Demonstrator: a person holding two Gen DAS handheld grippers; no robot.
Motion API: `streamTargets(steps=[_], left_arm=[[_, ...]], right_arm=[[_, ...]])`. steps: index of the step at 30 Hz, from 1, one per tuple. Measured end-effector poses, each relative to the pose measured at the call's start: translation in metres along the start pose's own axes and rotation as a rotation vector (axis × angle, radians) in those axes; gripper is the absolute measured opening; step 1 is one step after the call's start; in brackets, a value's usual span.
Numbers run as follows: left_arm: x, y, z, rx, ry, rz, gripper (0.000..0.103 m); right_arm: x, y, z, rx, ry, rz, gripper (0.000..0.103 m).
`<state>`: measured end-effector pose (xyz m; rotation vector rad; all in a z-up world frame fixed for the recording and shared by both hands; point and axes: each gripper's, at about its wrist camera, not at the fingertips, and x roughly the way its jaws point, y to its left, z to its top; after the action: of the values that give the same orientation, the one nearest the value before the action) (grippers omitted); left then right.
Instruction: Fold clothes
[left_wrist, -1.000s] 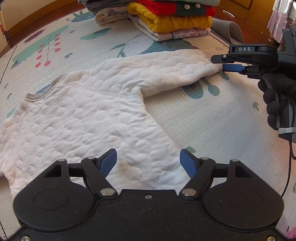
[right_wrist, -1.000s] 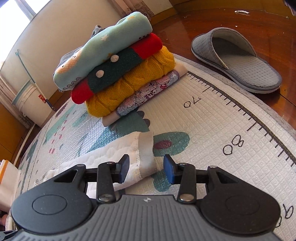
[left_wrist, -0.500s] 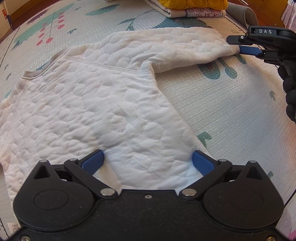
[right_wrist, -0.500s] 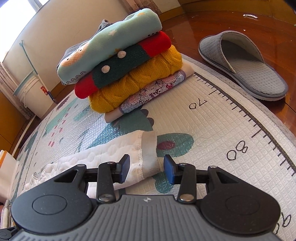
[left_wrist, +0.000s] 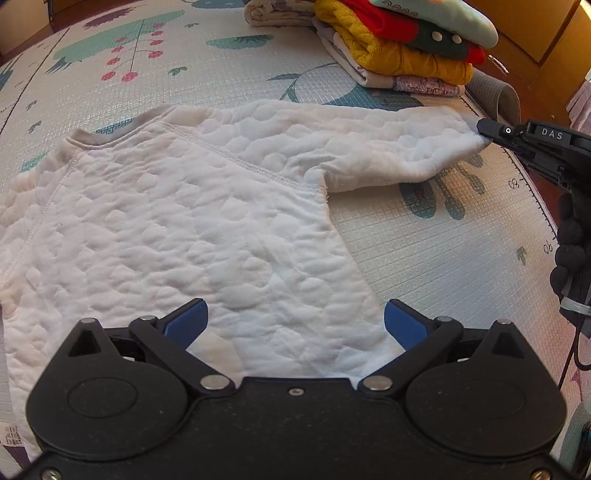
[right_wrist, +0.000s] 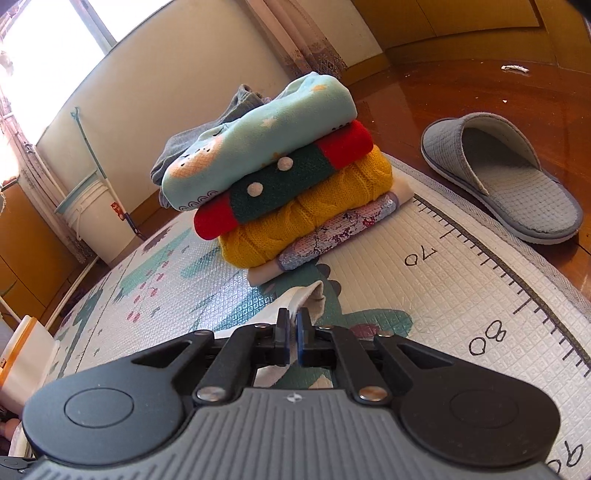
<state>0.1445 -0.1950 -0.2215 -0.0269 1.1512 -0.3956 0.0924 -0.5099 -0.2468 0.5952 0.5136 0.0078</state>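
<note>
My right tongs (right_wrist: 292, 334) have just clamped the sleeve cuff (right_wrist: 308, 299) near the folded pile (right_wrist: 273, 192); my left tongs (left_wrist: 293, 323) stay apart over the white top (left_wrist: 192, 229), so the sleeve fold can start.

Sunlit window (right_wrist: 48, 40), cream wall (right_wrist: 155, 74), glossy wooden floor (right_wrist: 480, 88).

White sweatshirt (left_wrist: 207, 221): soft quilted cloth, puffy and matt.
Play mat (left_wrist: 424, 251): embossed grid foam, slight sheen.
Folded stack (right_wrist: 288, 199): chunky yellow cable knit, red-green knit, smooth pale-blue fleece.
Slipper (right_wrist: 509, 177): grey waffle-textured cloth.
Floor (right_wrist: 461, 85): glossy varnished wood.
Right claw (right_wrist: 294, 334): matt black plastic, metal rivets.
</note>
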Motion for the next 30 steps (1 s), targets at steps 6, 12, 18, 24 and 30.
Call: streamTargets(steps=[6, 12, 18, 24, 30], left_arm=[[-0.025, 0.027, 0.024, -0.203, -0.035, -0.135, 0.103], [-0.049, 0.056, 0.049, -0.439, -0.105, -0.305, 0.103], [-0.057, 0.067, 0.055, -0.516, -0.123, -0.411, 0.103], [-0.053, 0.066, 0.050, -0.500, -0.111, -0.438, 0.103], [-0.056, 0.066, 0.052, -0.426, -0.119, -0.395, 0.072]], right_arm=[[-0.026, 0.050, 0.002, -0.170, -0.054, 0.144, 0.006], [-0.040, 0.122, -0.021, -0.491, -0.027, 0.278, 0.005], [-0.045, 0.174, -0.057, -0.718, 0.021, 0.386, 0.005], [-0.050, 0.192, -0.078, -0.812, 0.050, 0.426, 0.005], [-0.053, 0.208, -0.086, -0.865, 0.045, 0.475, 0.005]])
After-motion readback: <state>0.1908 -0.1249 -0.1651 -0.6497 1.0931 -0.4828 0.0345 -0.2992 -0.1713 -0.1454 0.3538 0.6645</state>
